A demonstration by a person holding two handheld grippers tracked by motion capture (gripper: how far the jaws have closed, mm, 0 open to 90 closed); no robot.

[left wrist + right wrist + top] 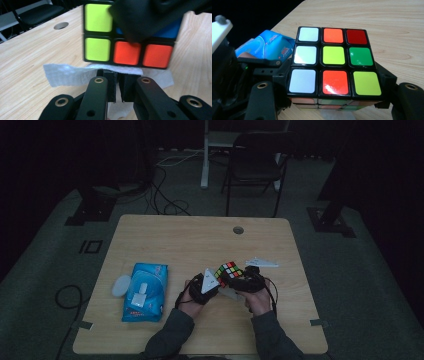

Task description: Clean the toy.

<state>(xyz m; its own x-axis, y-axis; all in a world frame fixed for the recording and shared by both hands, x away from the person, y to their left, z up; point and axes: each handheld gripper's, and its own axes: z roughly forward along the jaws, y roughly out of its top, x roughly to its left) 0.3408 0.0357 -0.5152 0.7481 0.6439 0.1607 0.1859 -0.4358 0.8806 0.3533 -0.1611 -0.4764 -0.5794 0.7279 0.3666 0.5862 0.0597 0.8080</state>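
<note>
A scrambled Rubik's cube (229,271) is held just above the middle of the wooden table (165,240). My right gripper (334,83) is shut on it, with one jaw on each side; its top face shows white, orange, red, yellow and green squares. My left gripper (118,80) is shut on a white wipe (72,73), pinched between its pads. The wipe lies right under the cube's (125,52) lower edge, touching or nearly so. In the high view the left gripper (214,281), with its grey plate, sits next to the cube on its left.
A blue pack of wet wipes (145,291) lies at the left, with a white round lid (120,285) beside it. A small white object (261,263) rests right of the cube. A cable hole (238,230) is near the far edge. A chair (255,160) stands behind the table.
</note>
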